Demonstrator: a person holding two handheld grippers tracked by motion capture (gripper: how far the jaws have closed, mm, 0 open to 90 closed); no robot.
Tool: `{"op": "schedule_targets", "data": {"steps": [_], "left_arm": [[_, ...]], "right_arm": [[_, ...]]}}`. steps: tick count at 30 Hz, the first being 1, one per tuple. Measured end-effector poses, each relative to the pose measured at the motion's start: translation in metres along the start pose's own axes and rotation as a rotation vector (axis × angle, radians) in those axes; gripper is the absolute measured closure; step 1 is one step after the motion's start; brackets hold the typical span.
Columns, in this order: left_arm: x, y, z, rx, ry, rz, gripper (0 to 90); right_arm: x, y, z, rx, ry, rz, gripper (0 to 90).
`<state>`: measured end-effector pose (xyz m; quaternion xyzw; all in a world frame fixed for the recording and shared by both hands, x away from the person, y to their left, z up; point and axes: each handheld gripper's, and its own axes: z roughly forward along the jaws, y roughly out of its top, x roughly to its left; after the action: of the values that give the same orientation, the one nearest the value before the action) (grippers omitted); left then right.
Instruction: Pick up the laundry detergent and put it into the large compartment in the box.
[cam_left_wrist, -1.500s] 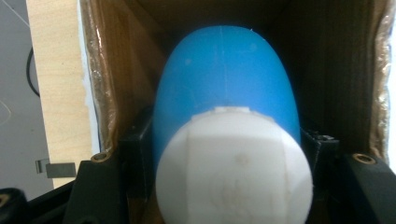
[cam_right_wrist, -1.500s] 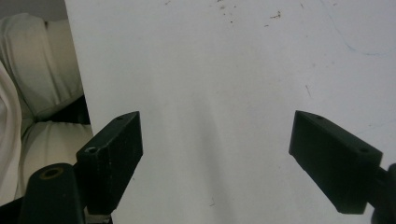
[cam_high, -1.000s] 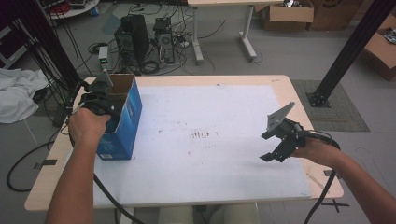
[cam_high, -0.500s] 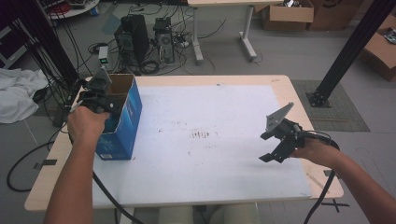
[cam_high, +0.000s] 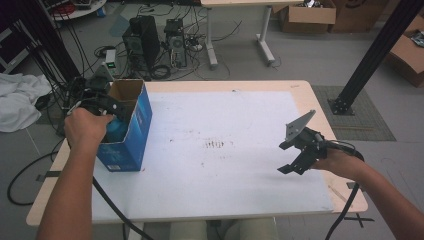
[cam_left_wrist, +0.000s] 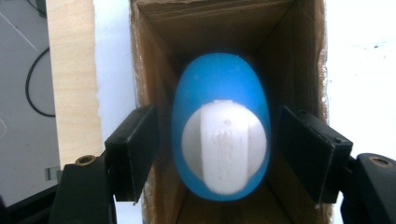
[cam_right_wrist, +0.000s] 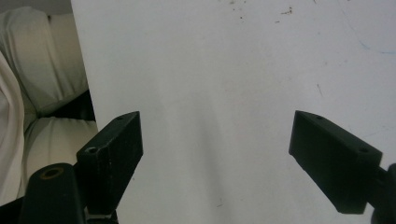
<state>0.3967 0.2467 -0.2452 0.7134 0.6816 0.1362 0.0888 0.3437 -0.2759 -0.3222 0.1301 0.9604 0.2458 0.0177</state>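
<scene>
Your table (cam_high: 240, 200) with its white top carries, at its left edge, the tall blue cardboard box (cam_high: 131, 131) standing upright with its top open, and your left gripper (cam_high: 102, 107) hangs right over that opening, pointing down into it. Looking along that gripper, the box's brown inner walls (cam_left_wrist: 154, 60) run away below the jaws, and the blue bottle (cam_left_wrist: 219, 130) stands inside the box directly under the gripper, its white cap (cam_left_wrist: 224, 147) facing up at you. The bottle sits between your two jaws but each pad stands just clear of its sides, with a visible gap on both flanks; those jaws have just been opening, so nothing is gripped. Your right gripper (cam_high: 295, 155) is well apart from the box, over the right part of the table, its grey three-cornered plate (cam_high: 298, 127) tilted upward. Its jaws stand wide apart with nothing between them, only the bare white tabletop (cam_right_wrist: 224, 93) ahead of them, and a pale cushioned seat (cam_right_wrist: 42, 116) beyond the table edge on its left
</scene>
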Motion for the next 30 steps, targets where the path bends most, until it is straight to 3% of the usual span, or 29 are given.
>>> {"op": "schedule_targets", "data": {"steps": [3, 13, 18, 27, 30], "left_arm": [[-0.001, 0.0, -0.005, -0.01, -0.001, -0.001, 30.0], [-0.007, 0.002, -0.024, -0.009, -0.013, 0.051, 26.7], [-0.013, 0.002, -0.034, -0.04, -0.024, 0.074, 26.6], [-0.038, 0.002, -0.045, -0.059, -0.084, 0.176, 23.2], [-0.05, 0.003, -0.048, -0.055, -0.099, 0.227, 21.8]], "right_arm": [[0.0, 0.0, -0.001, -0.004, -0.001, -0.004, 17.6], [0.003, 0.0, -0.003, -0.002, -0.004, -0.001, 17.6], [0.005, 0.002, -0.005, -0.005, -0.007, -0.008, 17.6], [0.007, 0.003, -0.006, -0.007, -0.011, -0.008, 17.6], [0.008, 0.004, -0.006, -0.009, -0.011, -0.007, 17.6]]}}
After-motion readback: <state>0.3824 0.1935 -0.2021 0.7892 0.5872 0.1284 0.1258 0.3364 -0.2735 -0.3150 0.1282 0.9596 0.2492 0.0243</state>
